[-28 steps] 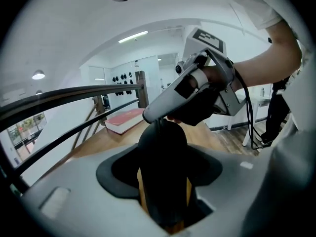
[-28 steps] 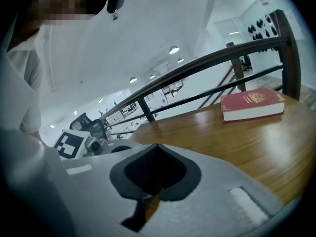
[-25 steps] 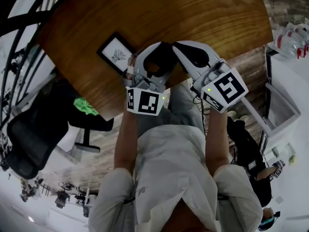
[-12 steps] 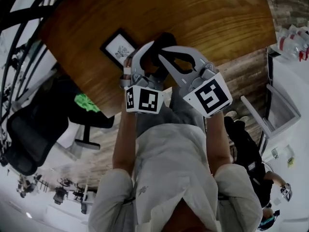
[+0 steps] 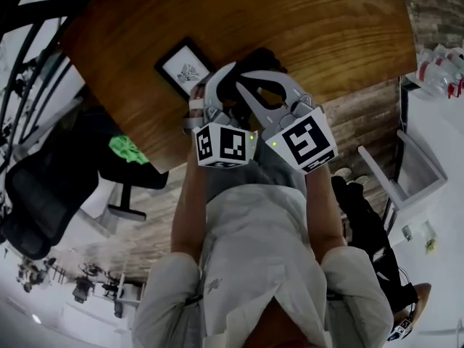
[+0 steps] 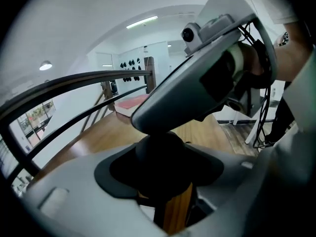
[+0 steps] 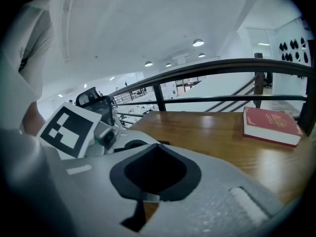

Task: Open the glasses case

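The table (image 5: 312,20) was warm brown with wood grain. On it, the picture (image 5: 186,69) was white in a black frame, the book (image 7: 271,125) red, the case (image 6: 160,152) black.

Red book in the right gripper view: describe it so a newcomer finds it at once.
Start at the wooden table across the middle of the right gripper view, with a dark railing behind it. Near the table's right end, below that railing, the book lies flat and closed. Its red cover and pale page edge set it apart: nothing else on that tabletop is red.
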